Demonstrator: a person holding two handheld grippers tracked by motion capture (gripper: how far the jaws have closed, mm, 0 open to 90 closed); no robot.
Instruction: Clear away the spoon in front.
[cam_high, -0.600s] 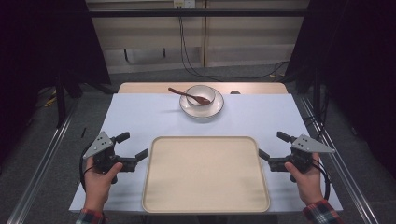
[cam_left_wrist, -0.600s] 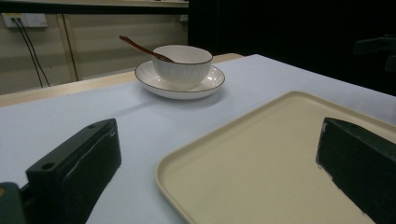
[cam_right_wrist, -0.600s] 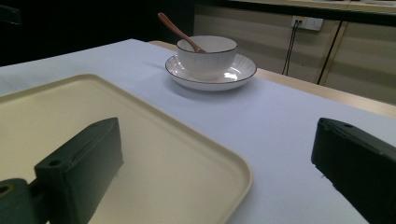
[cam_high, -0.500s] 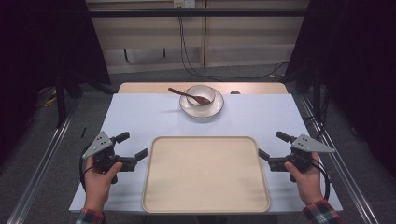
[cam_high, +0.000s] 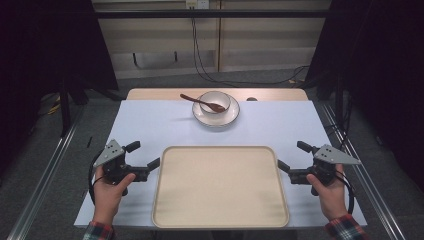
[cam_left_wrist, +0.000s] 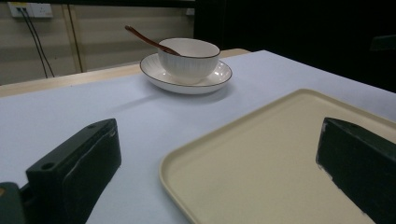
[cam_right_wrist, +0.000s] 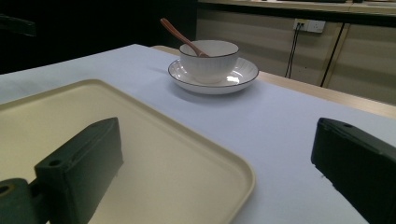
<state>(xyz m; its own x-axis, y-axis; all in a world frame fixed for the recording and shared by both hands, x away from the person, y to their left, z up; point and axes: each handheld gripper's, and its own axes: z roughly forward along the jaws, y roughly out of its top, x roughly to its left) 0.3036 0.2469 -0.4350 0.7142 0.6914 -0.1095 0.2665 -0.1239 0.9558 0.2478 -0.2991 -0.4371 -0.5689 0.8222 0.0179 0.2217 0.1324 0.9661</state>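
Two claws wide open and empty, left claw (cam_high: 146, 155) and right claw (cam_high: 291, 156) flanking a cream tray (cam_high: 220, 187) at the counter's (cam_high: 150, 125) near edge, spoon (cam_high: 202, 102) in white bowl (cam_high: 215, 101) on saucer (cam_high: 216, 116) near the far edge, no legible writing.

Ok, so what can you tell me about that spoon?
The spoon looks like dark brown wood. Its scoop end sits inside the white bowl, and its thin handle leans on the rim, sticking up and out past it. The bowl stands on a white plate at the table's far side. Nothing else touches the spoon.
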